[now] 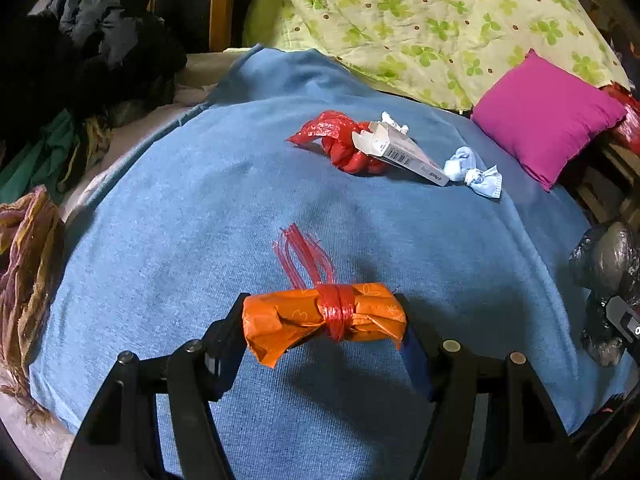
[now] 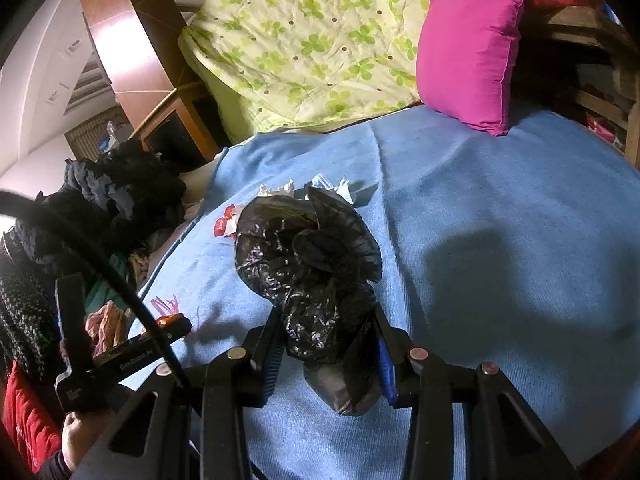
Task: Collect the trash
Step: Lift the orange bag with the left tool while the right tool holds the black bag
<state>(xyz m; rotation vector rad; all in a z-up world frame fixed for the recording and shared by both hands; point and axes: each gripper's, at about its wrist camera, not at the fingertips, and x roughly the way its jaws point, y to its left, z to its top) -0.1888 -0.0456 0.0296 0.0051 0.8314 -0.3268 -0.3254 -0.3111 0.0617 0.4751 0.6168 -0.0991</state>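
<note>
My left gripper (image 1: pixel 323 320) is shut on an orange wrapped bundle (image 1: pixel 296 318) tied with red plastic string, held just above the blue blanket (image 1: pixel 200 200). Farther on lie a twisted red plastic bag (image 1: pixel 340 144), a white cardboard box (image 1: pixel 400 152) and a knotted light-blue face mask (image 1: pixel 476 172). My right gripper (image 2: pixel 326 340) is shut on a crumpled black plastic bag (image 2: pixel 308 256) above the blanket (image 2: pixel 500 200). The black bag also shows at the right edge of the left wrist view (image 1: pixel 608 272). The left gripper shows at the lower left of the right wrist view (image 2: pixel 168 324).
A magenta pillow (image 1: pixel 548 116) and a green floral quilt (image 1: pixel 420 20) lie at the far side. Dark clothes (image 1: pixel 100 52) pile up at the left, with a striped scarf (image 1: pixel 28 264) near the blanket's left edge. A wooden cabinet (image 1: pixel 200 4) stands behind.
</note>
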